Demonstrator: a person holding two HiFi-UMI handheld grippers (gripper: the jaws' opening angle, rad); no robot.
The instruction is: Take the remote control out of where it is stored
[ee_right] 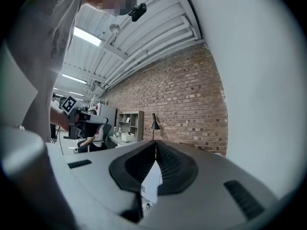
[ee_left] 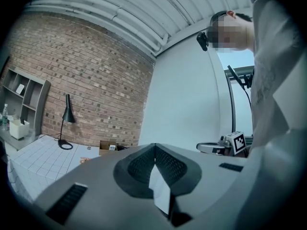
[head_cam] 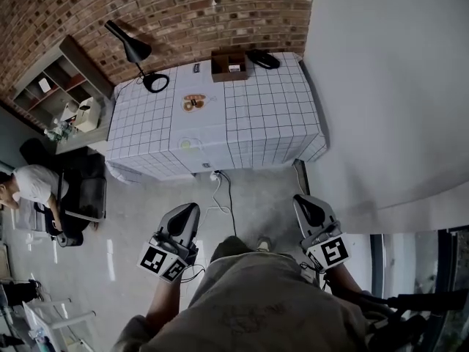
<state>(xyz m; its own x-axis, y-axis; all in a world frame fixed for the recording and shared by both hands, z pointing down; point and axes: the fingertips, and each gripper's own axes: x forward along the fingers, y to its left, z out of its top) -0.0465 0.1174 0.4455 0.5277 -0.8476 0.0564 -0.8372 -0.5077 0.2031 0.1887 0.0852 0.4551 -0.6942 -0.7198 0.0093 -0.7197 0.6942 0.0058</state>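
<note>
left hand-held gripper (head_cam: 189, 210): jaws pressed together, nothing between them; low at the person's waist, well apart from the table (head_cam: 278, 116).
right hand-held gripper (head_cam: 302, 200): the same, jaws pressed together and empty.
remote: not identifiable in any view. My guess is that it sits in the brown box (head_cam: 229, 65) at the table's far edge; a small white item shows inside, too small to name.
risk, closed jaws: if either one reaches the box like this, it shoves the box or its contents instead of grabbing. The jaws must spread before they enter.
risk, box shift: the box is open-topped and looks light. One-handed pulling could drag or tip it, so the free hand-held gripper probably needs to steady the wall.
risk, wrong target: a black item (head_cam: 262, 59) lies just beside the box. It is easy to mistake for the remote, or to knock on the way in.
risk, floor: cables (head_cam: 218, 185) run across the floor at the table's near side, on the walk-in path, and could snag a foot.
lamp (head_cam: 135, 53): on the far left corner, well apart from the box, so low concern.
</note>
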